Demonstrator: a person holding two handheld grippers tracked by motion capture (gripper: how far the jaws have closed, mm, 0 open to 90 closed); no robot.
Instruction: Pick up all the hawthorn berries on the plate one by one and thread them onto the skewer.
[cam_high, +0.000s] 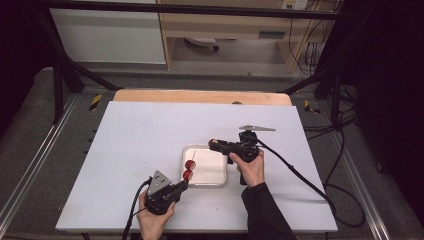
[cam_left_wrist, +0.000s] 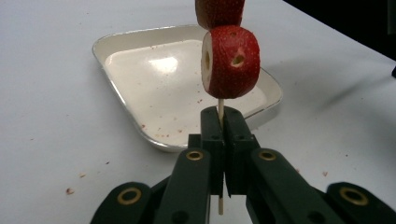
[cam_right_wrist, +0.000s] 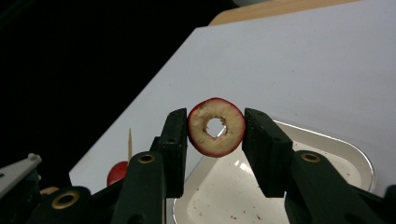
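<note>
My left gripper (cam_left_wrist: 223, 116) is shut on a thin wooden skewer (cam_left_wrist: 220, 108) that stands upright. Two red fruit pieces (cam_left_wrist: 230, 61) are threaded on it; in the high view they (cam_high: 189, 169) hang over the left edge of a white tray (cam_high: 215, 177). My right gripper (cam_right_wrist: 215, 128) is shut on a cored red fruit slice (cam_right_wrist: 216, 127) with a hole through its middle. In the high view that gripper (cam_high: 214, 143) hovers over the tray's far right part, jaws pointing left. The skewer tip (cam_right_wrist: 129, 140) and one fruit piece (cam_right_wrist: 116, 172) appear low left in the right gripper view.
The tray's bare floor (cam_left_wrist: 159, 88) carries red crumbs and smears. A white board (cam_high: 140, 135) covers the table, with a wooden strip (cam_high: 200, 96) along its far edge. Cables (cam_high: 300, 175) trail right from the right gripper. Dark frame bars stand at both far corners.
</note>
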